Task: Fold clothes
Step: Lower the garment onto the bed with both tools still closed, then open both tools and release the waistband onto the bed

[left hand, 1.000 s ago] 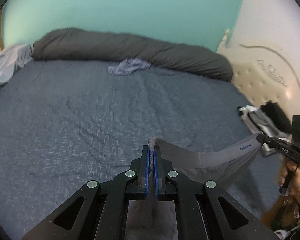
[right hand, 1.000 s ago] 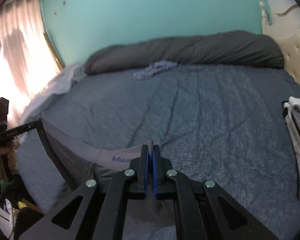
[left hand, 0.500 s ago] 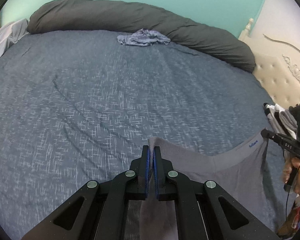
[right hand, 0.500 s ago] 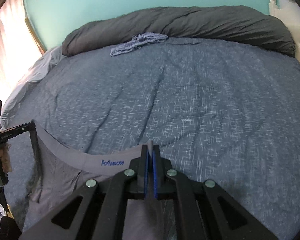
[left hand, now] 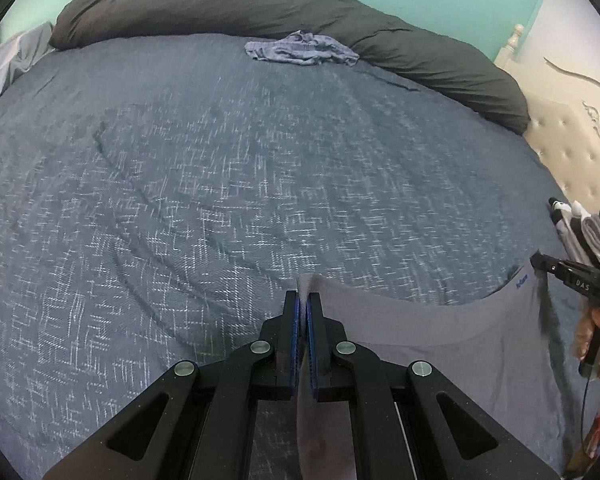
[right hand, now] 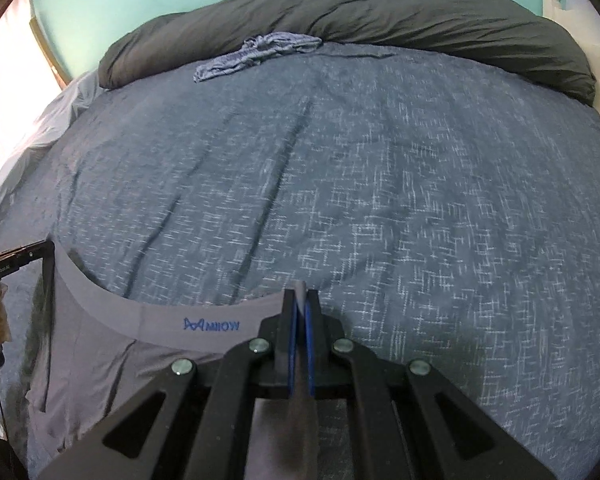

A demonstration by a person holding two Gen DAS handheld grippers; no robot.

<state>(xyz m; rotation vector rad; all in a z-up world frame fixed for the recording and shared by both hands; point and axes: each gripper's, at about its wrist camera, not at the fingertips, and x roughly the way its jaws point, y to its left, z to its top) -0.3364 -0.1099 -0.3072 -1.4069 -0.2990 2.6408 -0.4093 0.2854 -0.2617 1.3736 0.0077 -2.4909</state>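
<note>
**A:** What am I working over?

**B:** A wide bed (left hand: 228,184) in a speckled blue cover, with a teal wall behind and a dark grey duvet roll (left hand: 284,12) along the far edge. A crumpled blue garment (left hand: 300,49) lies against that roll. On the right, by the tufted headboard (left hand: 572,152), sits a small pile of black-and-white clothes (left hand: 576,228).

**A:** And the piece in hand?

**B:** I hold grey underwear (right hand: 148,344) stretched by its waistband above the near edge of the bed. The left tongs (left hand: 303,304) are clenched on one end of the band and the right tongs (right hand: 300,300) are clenched on the other, so the cloth hangs between them with a shallow sag.

**A:** How do I do this well?

**B:** As I judge it, I keep both ends level and the band taut, lower the hanging part onto the bed so it lands flat, and only then think of folding. Uneven height would skew it, and slack would let the legs bunch underneath.
</note>
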